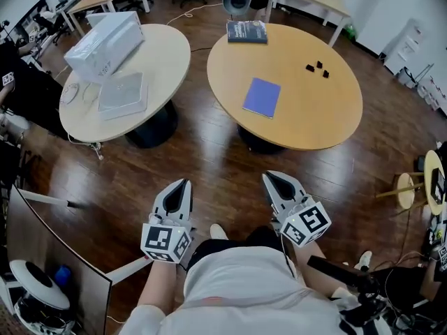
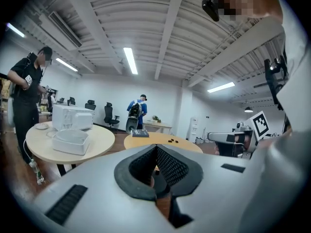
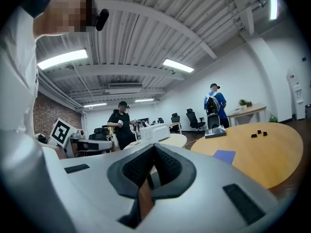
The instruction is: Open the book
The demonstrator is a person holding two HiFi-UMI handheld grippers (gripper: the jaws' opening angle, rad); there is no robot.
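I find left gripper (image 1: 183, 184) and right gripper (image 1: 274, 179) fingers together, holding nothing; blue book (image 1: 262, 97) lies closed on the counter (image 1: 321, 117), well apart.

No words or numbers can be read here. The dark book (image 1: 246, 31) at the far edge of the round bench (image 1: 328, 117) has pale print on its cover, but it is too small to make out. The blue book (image 1: 262, 97) has a plain cover. The marker cube (image 1: 166, 241) on the left gripper (image 1: 183, 184) and the one on the right gripper (image 1: 269, 177) show only black and white squares, not letters.
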